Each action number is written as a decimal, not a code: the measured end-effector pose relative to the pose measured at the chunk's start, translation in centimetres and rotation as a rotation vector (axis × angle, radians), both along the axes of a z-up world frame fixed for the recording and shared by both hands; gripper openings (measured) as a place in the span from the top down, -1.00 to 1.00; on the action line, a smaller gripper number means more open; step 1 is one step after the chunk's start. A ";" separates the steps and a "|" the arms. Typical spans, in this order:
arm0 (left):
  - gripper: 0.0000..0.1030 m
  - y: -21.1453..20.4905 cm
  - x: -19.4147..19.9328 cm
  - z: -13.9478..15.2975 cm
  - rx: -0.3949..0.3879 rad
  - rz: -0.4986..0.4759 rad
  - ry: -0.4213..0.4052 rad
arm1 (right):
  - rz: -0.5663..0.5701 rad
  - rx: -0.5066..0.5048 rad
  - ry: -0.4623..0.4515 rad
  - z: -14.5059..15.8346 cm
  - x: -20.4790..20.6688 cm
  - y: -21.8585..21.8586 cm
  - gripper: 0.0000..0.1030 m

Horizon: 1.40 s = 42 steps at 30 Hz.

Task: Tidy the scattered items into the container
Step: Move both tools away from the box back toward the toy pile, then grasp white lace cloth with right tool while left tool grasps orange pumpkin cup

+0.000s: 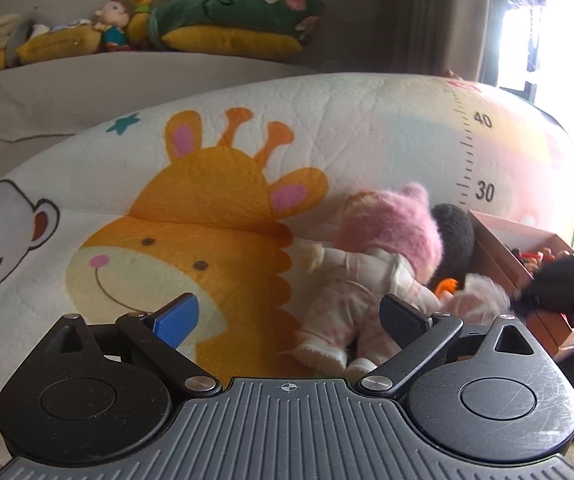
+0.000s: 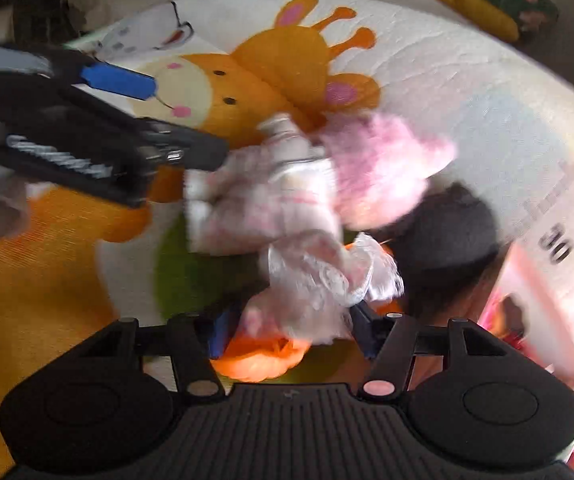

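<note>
Your right gripper [image 2: 291,330] looks clamped on the doll's [image 2: 287,208] leg, though blur hides contact. Left gripper [image 1: 289,314] gapes wide, empty, beside it. Doll's on the mat [image 1: 367,120]; next lift it right into the box [image 1: 499,256].

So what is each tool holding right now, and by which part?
The left tool is open and holds nothing. The right tool is shut on the pink-haired doll, seemingly by a frilly leg.

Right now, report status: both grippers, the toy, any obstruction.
Left gripper open, empty. Right gripper shut on pink-haired plush doll in white pyjamas. Brown cardboard box beside it; black plush toy between.
</note>
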<state>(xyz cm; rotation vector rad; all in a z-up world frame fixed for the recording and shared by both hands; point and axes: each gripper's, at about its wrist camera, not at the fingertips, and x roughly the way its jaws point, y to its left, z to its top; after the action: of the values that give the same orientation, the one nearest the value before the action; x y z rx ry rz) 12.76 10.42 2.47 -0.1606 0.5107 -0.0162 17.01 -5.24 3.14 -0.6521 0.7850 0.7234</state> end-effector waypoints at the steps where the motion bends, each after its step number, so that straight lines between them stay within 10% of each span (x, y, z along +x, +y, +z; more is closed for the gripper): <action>1: -0.93 0.0 0.0 0.0 0.001 0.002 -0.003 | -0.010 0.032 0.042 0.1 -0.4 -0.4 -0.13; 9: -0.93 -1.0 -0.4 0.3 0.041 -0.007 -0.009 | 0.075 0.199 0.156 -0.1 -8.6 -4.3 0.07; 14: -0.93 -1.6 -2.2 1.0 -0.016 -0.086 0.006 | 0.039 0.221 0.048 0.4 -10.1 -6.5 0.04; 22: -0.94 -5.9 -5.9 0.0 0.166 -0.222 0.072 | -0.072 0.350 -0.090 2.9 -8.6 -9.0 -0.03; 42: -0.94 -4.9 -6.9 -1.2 0.180 -0.222 0.188 | -0.115 0.283 -0.047 -0.9 -1.6 -2.2 0.07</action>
<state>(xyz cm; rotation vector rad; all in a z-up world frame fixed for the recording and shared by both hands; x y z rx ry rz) 5.86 5.52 1.25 0.0721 0.7125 -0.1731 15.41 -7.42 2.21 -0.3633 0.6560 0.6952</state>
